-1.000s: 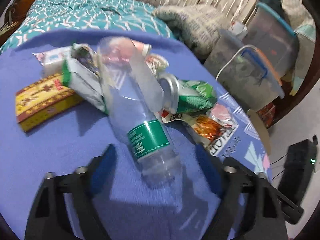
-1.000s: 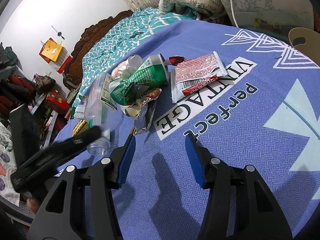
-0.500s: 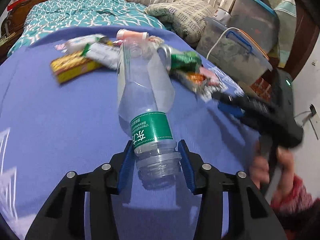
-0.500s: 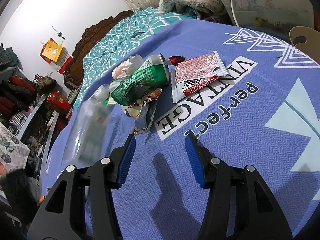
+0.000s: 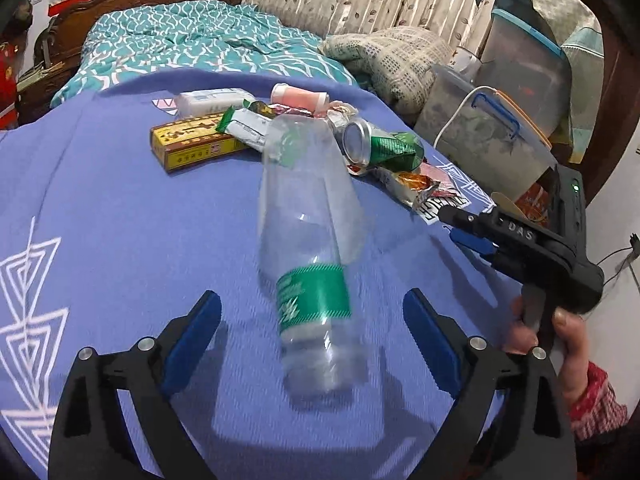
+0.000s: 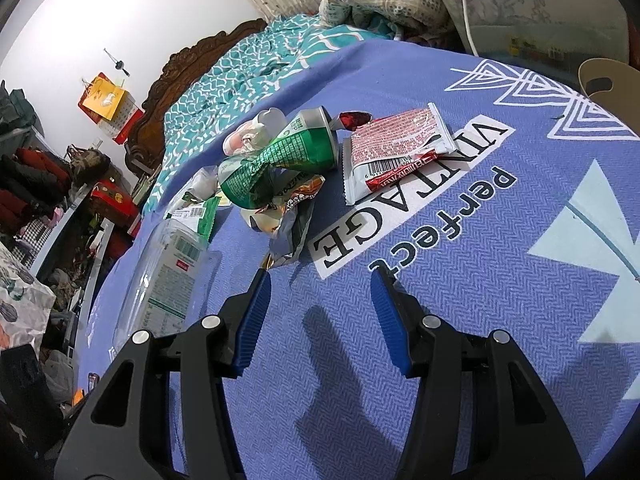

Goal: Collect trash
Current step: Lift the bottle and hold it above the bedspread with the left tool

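While the left gripper (image 5: 312, 322) spreads its jaws wider, the clear plastic bottle (image 5: 310, 256) sits between them, loose: neither blue pad touches it, and it looks blurred, cap end toward the camera, green label band facing up, so it may be rolling free on the purple cloth (image 5: 100, 220). No grip there at this instant.

Over on the other side, the right gripper (image 6: 318, 316) hovers about half open above bare cloth, nothing between its pads, pointed down toward the printed lettering. From the left view you can see it (image 5: 464, 224) held in a hand (image 5: 560, 332) with a red patterned cuff.

So where does the job stand? Early, by my reading. No bin or bag shows in either view, so I can't say where trash is meant to go. The main heap is well beyond the bottle: a crushed green can (image 6: 280, 160), a red-and-white wrapper (image 6: 396, 152) just beside it, crumpled foil wrappers (image 6: 292, 216) touching the can, a yellow box (image 5: 192, 146), a white packet (image 5: 208, 100) and a pink-and-white tube (image 5: 300, 98) at the far edge. At least 7 pieces lie out, none in a gripper. All of it looks left to collect.
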